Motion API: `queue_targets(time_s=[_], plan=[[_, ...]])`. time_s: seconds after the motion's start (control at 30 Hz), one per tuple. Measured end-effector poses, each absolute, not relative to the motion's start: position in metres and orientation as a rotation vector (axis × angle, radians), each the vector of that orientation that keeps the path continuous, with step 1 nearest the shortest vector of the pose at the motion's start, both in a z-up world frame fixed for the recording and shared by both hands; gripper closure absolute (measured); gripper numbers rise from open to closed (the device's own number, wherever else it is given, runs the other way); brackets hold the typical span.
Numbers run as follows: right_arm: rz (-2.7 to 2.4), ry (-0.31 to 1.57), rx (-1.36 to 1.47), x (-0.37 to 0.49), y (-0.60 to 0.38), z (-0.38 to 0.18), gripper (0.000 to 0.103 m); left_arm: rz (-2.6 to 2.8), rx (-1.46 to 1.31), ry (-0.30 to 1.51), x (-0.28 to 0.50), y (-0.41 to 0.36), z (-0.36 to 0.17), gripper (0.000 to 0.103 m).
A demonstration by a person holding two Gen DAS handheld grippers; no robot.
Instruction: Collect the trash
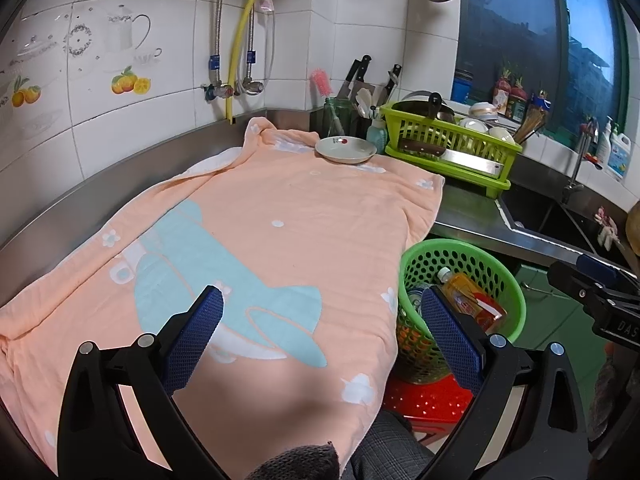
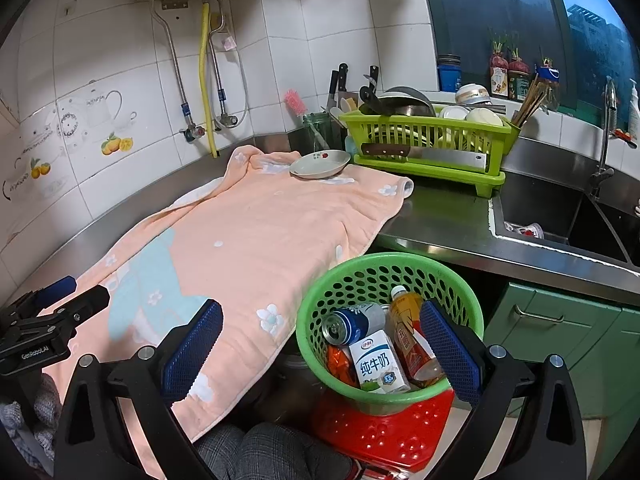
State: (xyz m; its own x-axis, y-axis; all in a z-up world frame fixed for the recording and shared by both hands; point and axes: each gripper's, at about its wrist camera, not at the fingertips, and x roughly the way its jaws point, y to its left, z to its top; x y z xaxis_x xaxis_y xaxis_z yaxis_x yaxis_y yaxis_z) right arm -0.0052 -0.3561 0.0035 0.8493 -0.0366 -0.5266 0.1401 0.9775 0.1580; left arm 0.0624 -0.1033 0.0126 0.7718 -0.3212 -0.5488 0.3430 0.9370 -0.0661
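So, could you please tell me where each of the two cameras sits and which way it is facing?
Left wrist: on the left gripper, above the peach towel, facing the tiled corner; its open fingers, a knee and the right gripper at right show.
Right wrist: on the right gripper, above the green basket of trash, facing the dish rack; its open fingers, a knee and the left gripper at left show.
Shared: towel, plate, basket, rack, sink.
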Motion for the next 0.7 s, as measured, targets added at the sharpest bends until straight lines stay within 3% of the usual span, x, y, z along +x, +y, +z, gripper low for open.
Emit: queue_targets(time_s=[0.7], plan=[[-0.092, 0.559, 0.201, -0.0044, -0.3564, -0.0025, 0.007, -0.365, 0.015, 0.598, 0.067, -0.1012, 0.0085, 0.005]])
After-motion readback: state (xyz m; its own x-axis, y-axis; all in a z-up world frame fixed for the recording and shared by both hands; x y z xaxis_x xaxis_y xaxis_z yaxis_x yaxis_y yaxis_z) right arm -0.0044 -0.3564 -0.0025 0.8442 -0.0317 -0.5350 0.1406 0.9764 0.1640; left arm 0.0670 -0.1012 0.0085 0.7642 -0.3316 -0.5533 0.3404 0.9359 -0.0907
